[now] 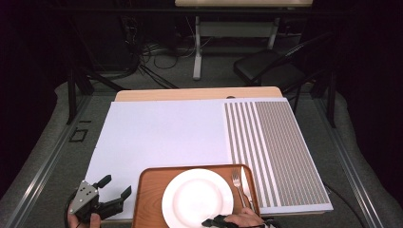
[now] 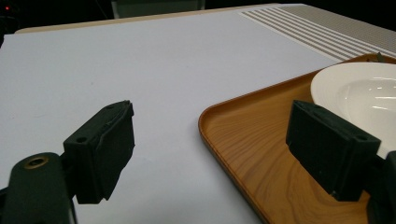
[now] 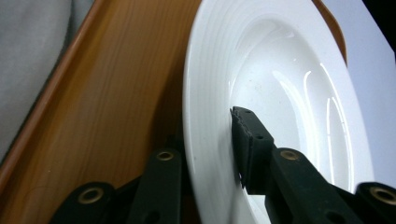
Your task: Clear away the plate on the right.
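The left tool (image 1: 114,188) hung with jaws spread and empty, just left of the wooden tray (image 1: 147,199) on the desk (image 1: 161,133). The white plate (image 1: 197,197) lay on that tray, a fork (image 1: 236,183) and knife (image 1: 245,183) beside it. The right tool (image 3: 212,140) straddled the plate's near rim, one jaw under and one above; whether the pads pressed could not be told. The plate looked stiff, glossy, slippery and breakable; the broad rim seemed the best hold.

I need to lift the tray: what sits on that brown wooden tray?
On the brown wooden tray sit a round white plate and, to its right, a metal fork and knife. Whatever lies beneath the plate is hidden.
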